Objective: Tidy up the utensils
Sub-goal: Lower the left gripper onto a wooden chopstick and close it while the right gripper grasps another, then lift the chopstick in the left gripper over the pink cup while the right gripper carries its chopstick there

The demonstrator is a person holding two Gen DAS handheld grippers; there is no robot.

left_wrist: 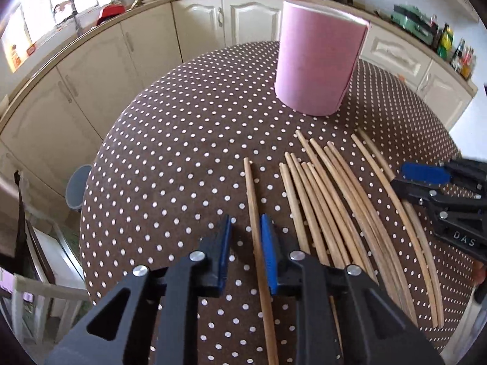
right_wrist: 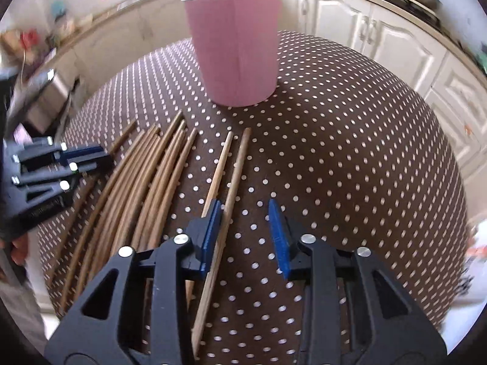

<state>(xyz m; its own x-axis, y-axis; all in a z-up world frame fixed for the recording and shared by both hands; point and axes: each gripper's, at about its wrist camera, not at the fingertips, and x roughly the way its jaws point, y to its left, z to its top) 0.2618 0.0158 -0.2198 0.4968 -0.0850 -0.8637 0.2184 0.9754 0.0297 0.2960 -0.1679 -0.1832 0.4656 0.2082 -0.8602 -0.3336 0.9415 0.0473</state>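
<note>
both tools, left tool (left_wrist: 246, 237) and right tool (right_wrist: 245, 228), spread; pink holder (left_wrist: 316, 57) interior hidden.

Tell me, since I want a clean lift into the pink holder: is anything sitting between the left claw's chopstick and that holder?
Nothing visible does. The chopstick lies apart from the other chopsticks, between the left claw's open fingers. Only bare dotted tablecloth separates it from the upright pink holder. The right claw hovers off to the side.

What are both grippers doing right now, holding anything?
Left gripper: open, straddling the leftmost chopstick, not clamped.
Right gripper: open, a chopstick between its fingers by the left pad, nothing gripped.
</note>
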